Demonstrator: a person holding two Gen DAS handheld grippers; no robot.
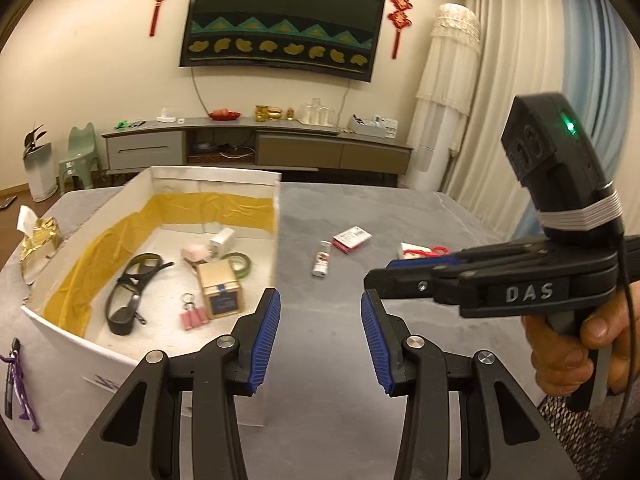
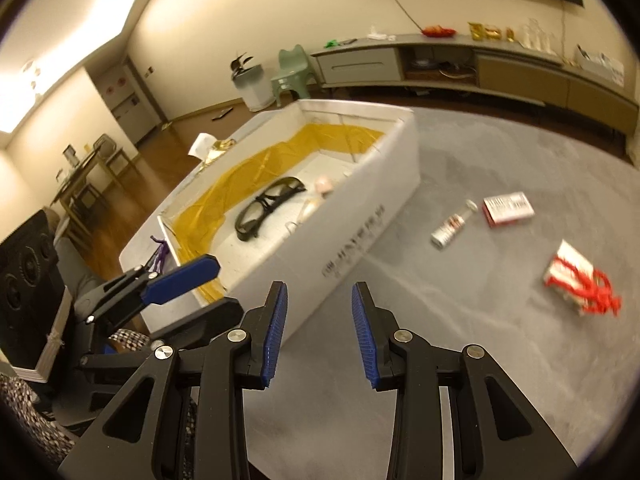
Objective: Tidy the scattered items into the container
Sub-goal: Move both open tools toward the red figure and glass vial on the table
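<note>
Claws nearest: left claw [image 1: 320, 330] of black plastic with blue ribbed pads, spread wide and empty above the grey table [image 1: 420, 216], just beside the near corner of the container; right claw [image 2: 319, 332], same build, likewise parted and gripping nothing, gripped by a hand [image 1: 576, 344] at the right edge of the left wrist view. Beyond the pads, white rectangular foam container [image 2: 360, 220] with yellow tape along its inner walls, resting on the table. Inside, counted from the left wrist view: one pair of dark-framed glasses [image 1: 128, 292], one gold-and-navy square box [image 1: 222, 288], one bunch of small pink cylinders on a keyring [image 1: 194, 316], one green tape roll [image 1: 240, 264], one pale pink lump [image 1: 194, 252], one white plug-like block [image 1: 222, 240]: six in all. Well apart on open table to the right, three pieces not yet stowed: one small white bottle with red label [image 2: 450, 228], one flat red-and-white packet [image 2: 508, 208], one white packet tangled with red cord [image 2: 580, 280]. Outside the container's left side, one purple tasselled strip [image 1: 16, 384] and one crumpled gold foil wrapper [image 1: 38, 244]; part of the job or not, hard to say. Judged roughly two thirds done.
</note>
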